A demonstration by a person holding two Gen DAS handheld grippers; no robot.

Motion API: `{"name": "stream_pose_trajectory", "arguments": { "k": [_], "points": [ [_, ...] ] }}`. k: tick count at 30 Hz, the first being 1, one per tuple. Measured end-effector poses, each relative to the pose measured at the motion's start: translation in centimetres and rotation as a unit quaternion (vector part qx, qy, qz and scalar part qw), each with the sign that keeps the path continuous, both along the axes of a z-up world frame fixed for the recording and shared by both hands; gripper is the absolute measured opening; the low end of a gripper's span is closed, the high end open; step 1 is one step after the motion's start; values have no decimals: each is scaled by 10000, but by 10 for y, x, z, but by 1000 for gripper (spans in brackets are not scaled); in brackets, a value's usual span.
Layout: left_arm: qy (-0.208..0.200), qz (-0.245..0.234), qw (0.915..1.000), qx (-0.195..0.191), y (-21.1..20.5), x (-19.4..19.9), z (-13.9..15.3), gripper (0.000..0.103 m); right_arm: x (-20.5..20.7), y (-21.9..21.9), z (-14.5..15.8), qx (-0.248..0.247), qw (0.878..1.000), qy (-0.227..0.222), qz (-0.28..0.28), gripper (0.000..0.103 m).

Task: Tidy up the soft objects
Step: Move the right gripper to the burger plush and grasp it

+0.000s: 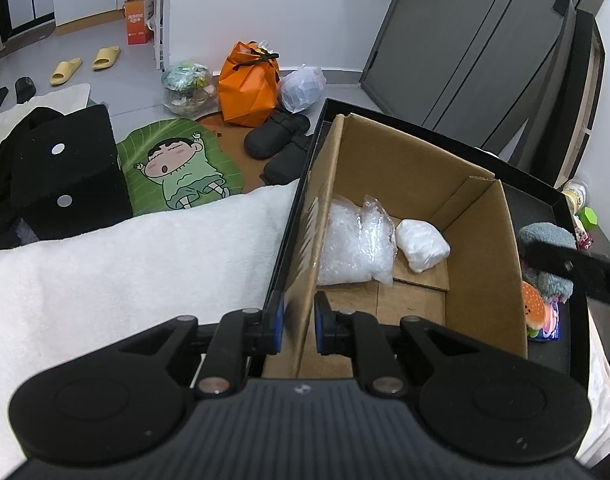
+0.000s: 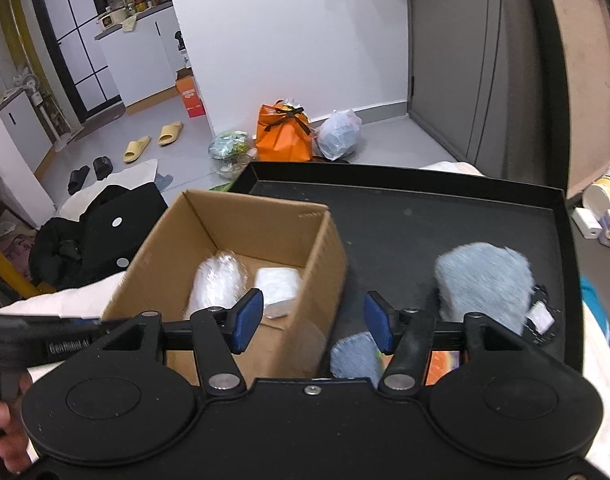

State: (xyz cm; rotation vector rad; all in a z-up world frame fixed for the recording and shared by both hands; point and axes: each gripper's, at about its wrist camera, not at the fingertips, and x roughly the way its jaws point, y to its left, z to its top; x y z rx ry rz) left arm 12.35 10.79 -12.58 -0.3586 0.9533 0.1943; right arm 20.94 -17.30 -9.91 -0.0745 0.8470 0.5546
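The left tool (image 1: 298,322) clamps the cardboard box (image 1: 481,248) wall. The right tool (image 2: 312,324) hangs open and empty above the black tray (image 2: 405,216). The grey-blue plush pieces (image 2: 483,280) on the tray are probably light and compressible; pinch mid-body.

Right tongs (image 2: 313,326) agape, empty, above cardboard box (image 2: 233,240) on black tray (image 2: 405,216).

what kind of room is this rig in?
Likely a small lived-in flat, near the entrance: slippers on the floor, kitchen counter with appliances behind, cartoon floor mat, tied rubbish bags by the wall.
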Motion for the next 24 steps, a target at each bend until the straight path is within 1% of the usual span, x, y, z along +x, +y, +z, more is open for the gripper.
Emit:
{"name": "stream_pose_trajectory", "arguments": {
  "k": [2, 3, 4, 7, 10, 12, 13, 17, 20, 23, 24],
  "points": [
    [7, 7, 10000, 18, 0, 0, 1, 15, -3, -8, 0, 4, 10000, -5, -29, 59],
    [2, 0, 10000, 48, -1, 0, 2, 15, -5, -13, 1, 8, 10000, -23, -57, 66],
    [6, -21, 10000, 88, -2, 0, 3, 16, -6, -18, 0, 8, 9999, -44, -98, 70],
    [40, -50, 9999, 158, -6, 0, 4, 19, -7, -29, -5, -35, 9999, -22, -161, 70],
    [85, -108, 9997, 213, -10, 1, 7, 25, -10, -44, -10, -49, 9996, -17, -260, 72],
    [86, -127, 9996, 220, -11, 0, 8, 31, -13, -53, -13, -13, 9995, -19, -321, 72],
    [93, -161, 9995, 236, -13, 1, 9, 33, -14, -57, -16, -11, 9994, -18, -351, 72],
    [116, -230, 9992, 294, -17, 1, 11, 45, -15, -71, -24, -78, 9989, 9, -466, 72],
    [136, -270, 9991, 301, -20, 2, 11, 51, -16, -81, -29, -76, 9986, 23, -524, 72],
    [139, -335, 9987, 357, -25, 4, 12, 55, -16, -87, -34, -123, 9983, 23, -577, 69],
    [145, -344, 9986, 378, -27, 4, 13, 55, -15, -90, -36, -107, 9981, 41, -600, 66]
  ]
}}
